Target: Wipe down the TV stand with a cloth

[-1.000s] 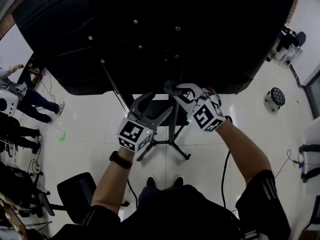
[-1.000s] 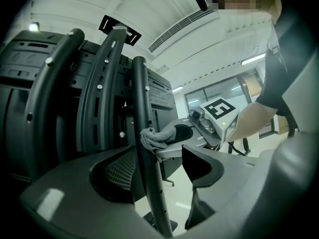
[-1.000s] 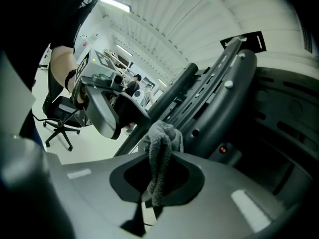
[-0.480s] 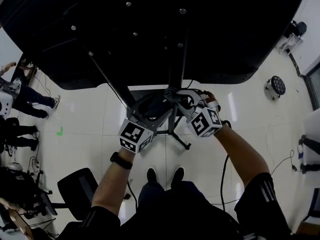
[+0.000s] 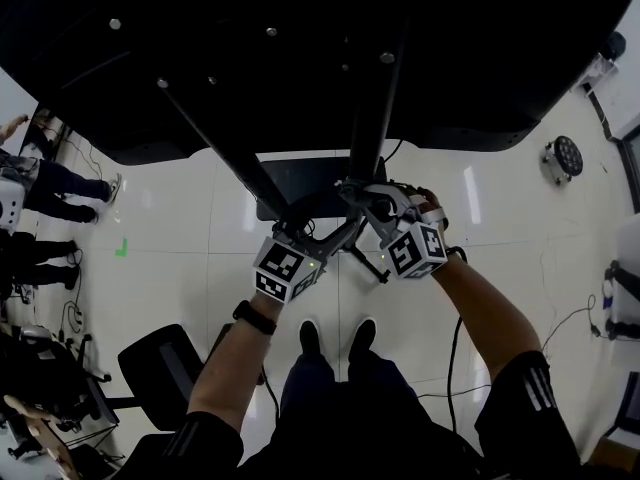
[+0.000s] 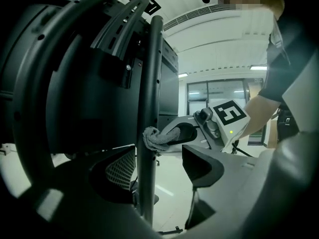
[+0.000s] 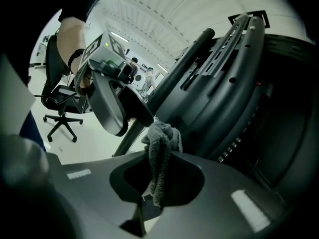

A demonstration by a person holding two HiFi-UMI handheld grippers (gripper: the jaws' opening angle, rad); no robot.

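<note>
Right gripper (image 7: 158, 176): jaws closed on the cloth (image 7: 162, 136), a grey towelling rag. One end hangs down between the jaws and the bunched end stands out past the tips. The bunch touches a dark pole (image 7: 174, 78) of the stand (image 5: 378, 118), just ahead of the tips. Left gripper (image 6: 162, 161): jaws apart, with the same pole running upright between them. The pole is close against one jaw and clear of the other; contact with the near jaw cannot be confirmed. In the left gripper view the cloth meets the pole just above those jaws, on the side facing the right gripper. The two grippers sit close together, facing each other across the pole. Beyond the pole, further out from both, are a slotted mounting bracket (image 7: 224, 54) and the black back of the TV (image 5: 300, 48). In the head view both grippers are below the TV's lower edge, with a dark shelf (image 5: 300, 178) of the stand just past them. Underneath is a pale tiled floor (image 5: 180, 248), and the person's shoes (image 5: 310, 336) stand on it nearer than the grippers. Well off to the left gripper's side are an office chair (image 5: 160, 368) and bystanders (image 5: 45, 183) at the frame edge.
</note>
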